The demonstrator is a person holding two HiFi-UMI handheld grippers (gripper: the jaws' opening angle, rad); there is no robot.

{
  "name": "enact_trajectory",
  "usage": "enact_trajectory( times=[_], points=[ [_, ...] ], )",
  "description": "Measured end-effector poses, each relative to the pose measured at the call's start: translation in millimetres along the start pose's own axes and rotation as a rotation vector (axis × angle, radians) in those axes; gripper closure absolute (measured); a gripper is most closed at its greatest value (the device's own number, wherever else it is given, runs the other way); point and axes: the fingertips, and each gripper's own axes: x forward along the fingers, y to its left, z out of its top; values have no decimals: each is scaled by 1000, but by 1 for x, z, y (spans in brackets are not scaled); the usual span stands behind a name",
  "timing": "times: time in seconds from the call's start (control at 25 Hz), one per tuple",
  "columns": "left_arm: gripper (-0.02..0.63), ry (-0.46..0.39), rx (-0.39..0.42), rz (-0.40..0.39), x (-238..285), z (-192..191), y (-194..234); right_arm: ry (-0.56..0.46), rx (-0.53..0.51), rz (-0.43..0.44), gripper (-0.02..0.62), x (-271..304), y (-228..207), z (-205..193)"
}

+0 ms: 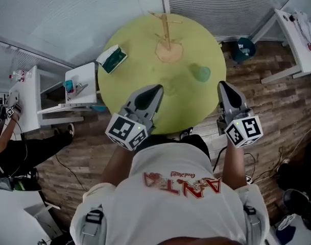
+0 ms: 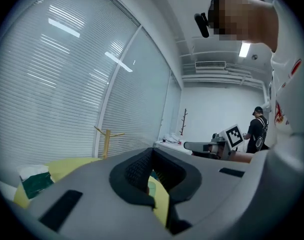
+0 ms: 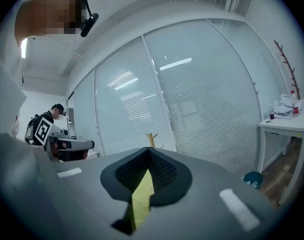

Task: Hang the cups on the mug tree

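A wooden mug tree (image 1: 167, 32) stands at the far side of the round yellow-green table (image 1: 124, 45). A green cup (image 1: 200, 73) sits on the table to the right, nearer me than the tree. My left gripper (image 1: 158, 89) hovers over the table's near edge, left of the cup, with its jaws shut and nothing between them. Off the table's right rim, my right gripper (image 1: 222, 84) is held shut and empty too. The tree (image 2: 107, 139) shows beyond the left gripper (image 2: 152, 150) in its own view. In the right gripper view the tree (image 3: 152, 138) pokes up behind the right gripper (image 3: 148, 150).
A green and white box (image 1: 112, 58) lies at the table's left edge. White side tables (image 1: 78, 86) stand left of the table, with a seated person (image 1: 12, 152) beyond them. A teal bin (image 1: 244, 49) and a white desk (image 1: 298, 40) are at the right.
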Motion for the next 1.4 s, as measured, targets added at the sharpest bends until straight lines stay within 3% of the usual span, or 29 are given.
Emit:
enact_trajectory(
  times=[0.24,0.44,0.52,0.64,0.72,0.92,1.08,1.4],
  points=[
    [598,12,-38,139,-6,-11,25,77,-17,127,594,44,-4,-13],
    [597,-4,-61,178,-24,-13,54,137,-39,147,594,75,17,-26],
    [598,-7,-84,181,-31,-16,68,221,-100,152,592,88,29,-38],
    [598,6,-132,191,-42,-27,87,433,-220,203,582,110,50,-77],
    [598,12,-155,198,-49,-39,96,578,-293,248,464,121,64,-108],
    [598,42,-195,232,-64,-67,109,848,-429,347,310,141,89,-185],
    [598,75,-212,255,-71,-79,115,983,-504,383,266,153,90,-238],
    [597,92,-241,291,-81,-92,122,1174,-591,417,250,164,79,-317]
  ],
)
